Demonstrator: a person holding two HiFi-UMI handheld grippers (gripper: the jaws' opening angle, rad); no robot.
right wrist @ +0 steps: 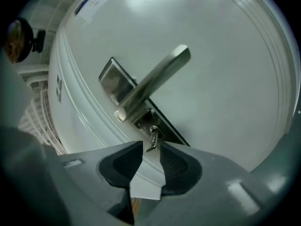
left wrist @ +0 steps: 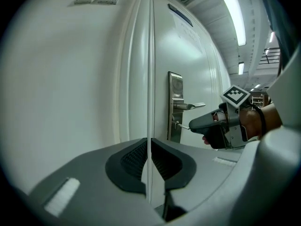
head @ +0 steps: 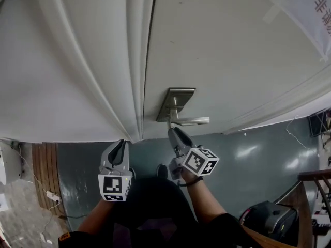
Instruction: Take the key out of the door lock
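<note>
A small silver key sticks out of the lock cylinder under the lever handle on the metal lock plate of a white door. My right gripper is open, its two dark pads standing either side of the key's head without pressing on it. In the left gripper view the right gripper points at the key. My left gripper hangs lower left, away from the lock, shut with nothing between its fingers.
The white door frame lies left of the lock. A taped paper sheet is on the door at upper right. Grey-green floor lies below, with a wooden railing at right and cables at left.
</note>
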